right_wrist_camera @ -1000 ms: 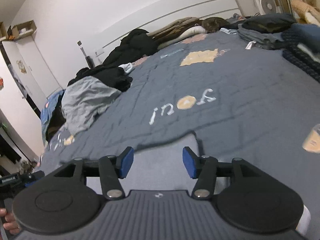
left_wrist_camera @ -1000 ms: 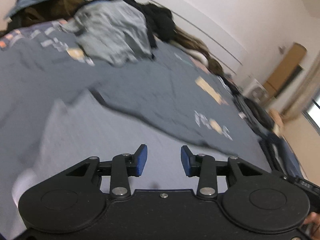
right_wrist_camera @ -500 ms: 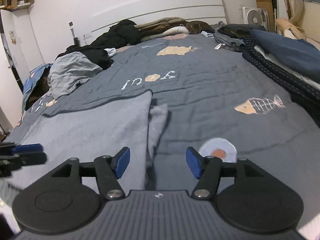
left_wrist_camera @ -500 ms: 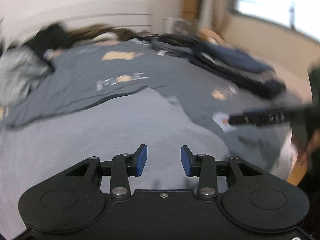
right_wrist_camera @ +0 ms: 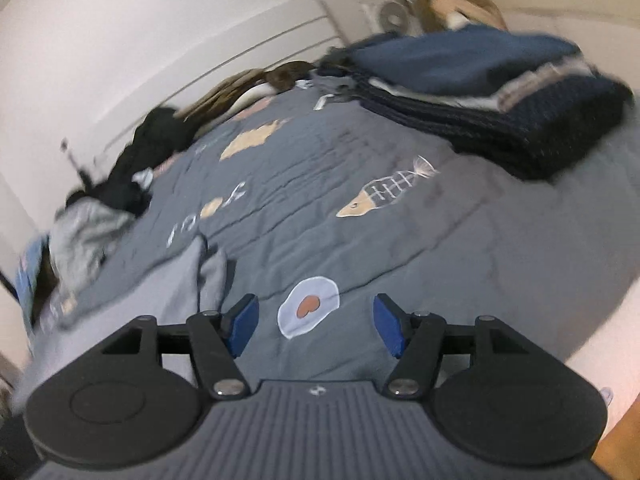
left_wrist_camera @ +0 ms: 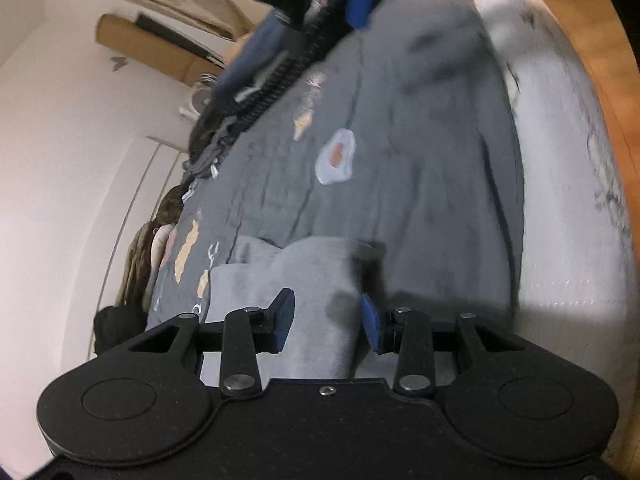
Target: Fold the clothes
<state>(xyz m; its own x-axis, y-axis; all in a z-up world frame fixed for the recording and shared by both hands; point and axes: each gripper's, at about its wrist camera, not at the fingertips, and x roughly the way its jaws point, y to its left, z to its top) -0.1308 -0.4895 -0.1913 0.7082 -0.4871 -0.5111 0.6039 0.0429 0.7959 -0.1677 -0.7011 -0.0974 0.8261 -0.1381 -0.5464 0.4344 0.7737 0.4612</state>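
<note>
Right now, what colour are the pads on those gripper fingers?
Blue, on black arms; the right wrist view shows the pads best.

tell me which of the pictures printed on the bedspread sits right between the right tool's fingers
The fried egg, white with an orange yolk, lies between the right tool fingers. The fish skeleton and tan patch lie farther up the bedspread.

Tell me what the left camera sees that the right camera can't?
Only the left wrist view shows the wooden floor and the bed's pale side, with the open left gripper over the light grey garment. Only the right wrist view shows the fish-skeleton print, the folded dark stack and the open right gripper. Both show the fried-egg print, grey bedspread and the garment.
</note>
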